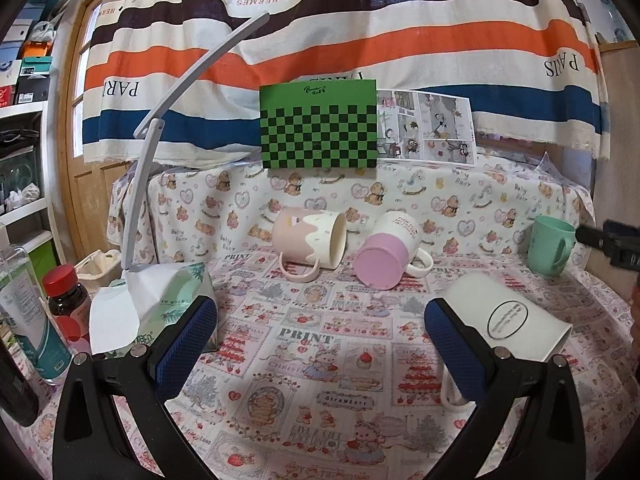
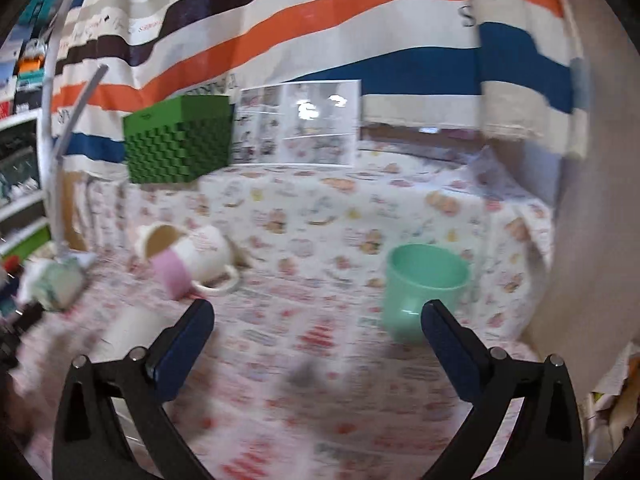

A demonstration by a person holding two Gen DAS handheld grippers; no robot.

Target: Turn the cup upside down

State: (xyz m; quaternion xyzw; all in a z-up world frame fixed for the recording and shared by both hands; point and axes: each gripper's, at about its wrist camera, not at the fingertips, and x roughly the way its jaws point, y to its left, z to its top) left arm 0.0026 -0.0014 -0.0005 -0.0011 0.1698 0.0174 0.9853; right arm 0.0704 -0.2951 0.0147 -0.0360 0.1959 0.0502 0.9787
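Right wrist view was blurred: the right gripper was held spread wide, nothing grasped, just short of the upright green cup. Left gripper was likewise spread, empty, well left of that cup.

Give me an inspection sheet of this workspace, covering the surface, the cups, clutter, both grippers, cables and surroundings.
Surface: printed tablecloth over the table.
Job's things: green cup upright, mouth up; pink drip mug, pink-based mug and white cup all lying on their sides.
Clutter: tissue pack, red-capped bottle, desk lamp, green checkered box.
Grippers: left hand-held gripper open, empty; right hand-held gripper open, empty, facing the green cup; that view is blurred.
Cables: nothing seen.
Surroundings: striped curtain behind, shelves at left.
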